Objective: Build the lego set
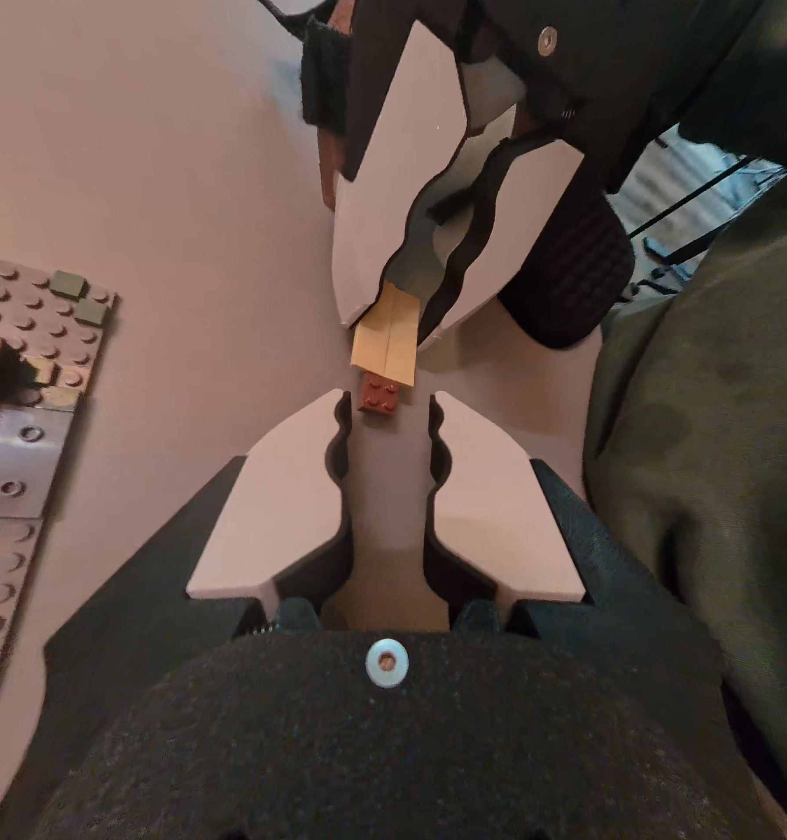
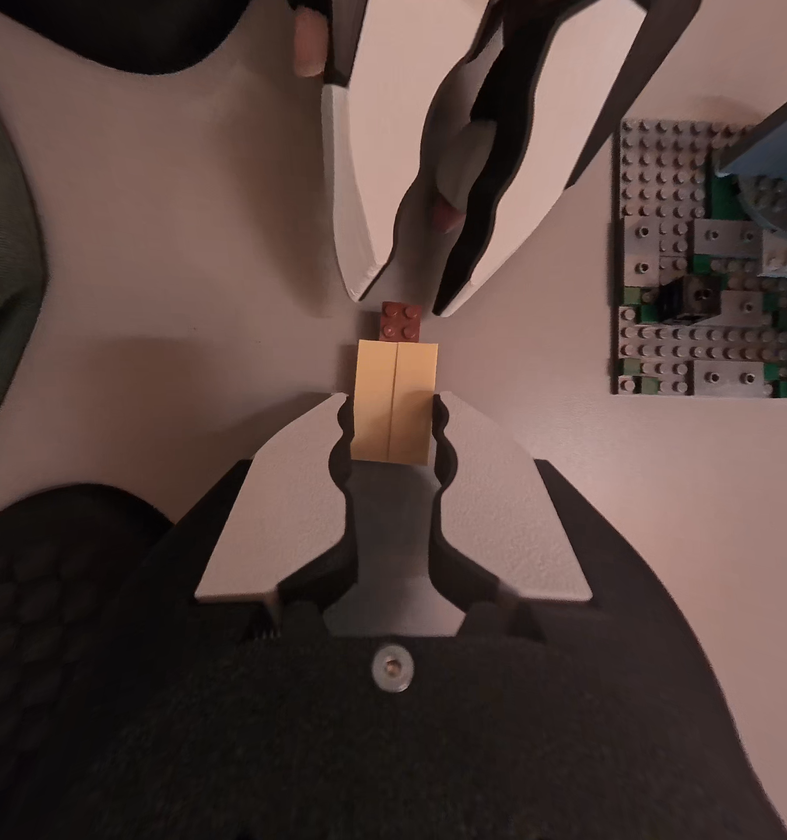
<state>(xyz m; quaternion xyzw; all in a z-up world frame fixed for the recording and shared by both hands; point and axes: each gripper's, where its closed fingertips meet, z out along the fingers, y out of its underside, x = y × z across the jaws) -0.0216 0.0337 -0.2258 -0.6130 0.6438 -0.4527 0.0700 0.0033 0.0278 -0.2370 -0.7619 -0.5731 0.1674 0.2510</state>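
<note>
My right gripper [image 2: 391,397] is shut on a smooth tan piece [image 2: 393,404] made of two long halves side by side. A small brown 2x2 brick [image 2: 399,322] juts out from under its far end. My left gripper [image 1: 390,395] is open, and its fingertips flank the brown brick [image 1: 379,397] without touching it. In the left wrist view the right gripper [image 1: 389,334] reaches in from above with the tan piece [image 1: 384,345]. The left gripper [image 2: 398,302] shows at the top of the right wrist view. A grey studded baseplate [image 2: 655,182] with green and grey parts lies beside them on the white table.
The same baseplate [image 1: 41,327] lies at the left edge of the left wrist view. A dark green cloth [image 1: 700,454] fills the right side there, and a black mesh chair [image 1: 573,282] stands beyond the table edge. A person's fingers [image 2: 309,41] hold the left gripper. The grippers are tip to tip, or close to it.
</note>
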